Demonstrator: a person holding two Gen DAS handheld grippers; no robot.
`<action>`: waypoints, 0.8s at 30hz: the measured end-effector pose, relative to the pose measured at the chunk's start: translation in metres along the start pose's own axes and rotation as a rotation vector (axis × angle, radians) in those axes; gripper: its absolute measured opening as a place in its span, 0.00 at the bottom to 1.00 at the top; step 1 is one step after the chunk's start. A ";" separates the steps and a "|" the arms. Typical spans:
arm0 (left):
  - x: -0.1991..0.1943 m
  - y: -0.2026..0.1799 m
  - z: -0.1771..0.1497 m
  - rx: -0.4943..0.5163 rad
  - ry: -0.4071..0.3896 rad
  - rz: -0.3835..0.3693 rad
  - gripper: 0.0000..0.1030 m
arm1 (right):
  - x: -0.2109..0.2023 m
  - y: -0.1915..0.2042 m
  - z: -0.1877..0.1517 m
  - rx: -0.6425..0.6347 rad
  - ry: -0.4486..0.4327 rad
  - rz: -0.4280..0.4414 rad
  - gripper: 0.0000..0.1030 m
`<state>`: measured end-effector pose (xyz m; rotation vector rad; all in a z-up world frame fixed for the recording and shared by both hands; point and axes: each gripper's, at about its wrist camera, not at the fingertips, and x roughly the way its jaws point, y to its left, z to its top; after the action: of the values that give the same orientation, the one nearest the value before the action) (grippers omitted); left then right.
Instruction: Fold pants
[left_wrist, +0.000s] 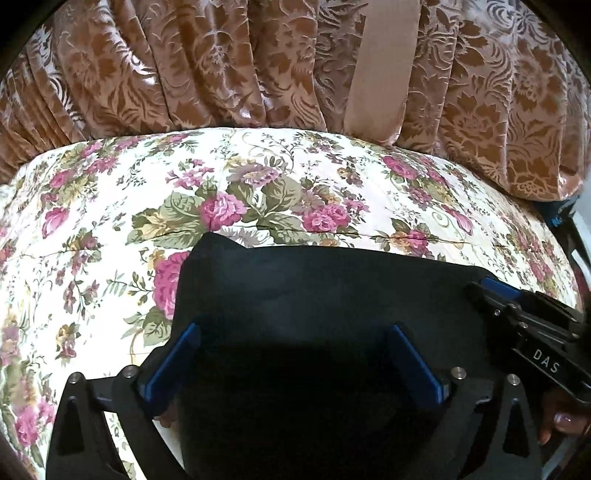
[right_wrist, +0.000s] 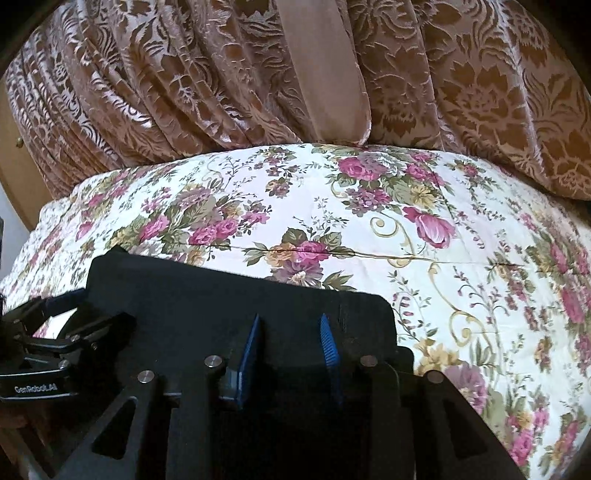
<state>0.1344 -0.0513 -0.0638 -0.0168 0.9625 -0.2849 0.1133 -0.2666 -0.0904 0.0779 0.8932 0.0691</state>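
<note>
Your left claw gapes wide over the black pants, gripping nothing; your right claw, at three o'clock, stands narrowly parted over them, grip uncertain. Dragging either could undo the fold.

So the pants are lying folded on the bed, near its front edge. The curtain is hanging right behind the bed. The left tool is sitting over the pants' left part, the right tool over their right end, both side by side.
</note>
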 end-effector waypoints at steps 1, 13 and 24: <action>-0.001 0.001 -0.002 -0.002 -0.008 -0.004 0.99 | 0.000 0.001 0.000 -0.001 -0.003 -0.002 0.33; -0.016 0.007 -0.017 -0.031 -0.085 0.005 0.99 | -0.007 0.003 -0.008 -0.008 -0.047 0.004 0.33; -0.054 0.010 -0.060 -0.092 -0.089 -0.044 0.99 | -0.058 0.006 -0.048 -0.037 -0.056 0.021 0.34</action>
<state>0.0586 -0.0215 -0.0558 -0.1343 0.8872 -0.2781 0.0394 -0.2638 -0.0753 0.0544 0.8348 0.1023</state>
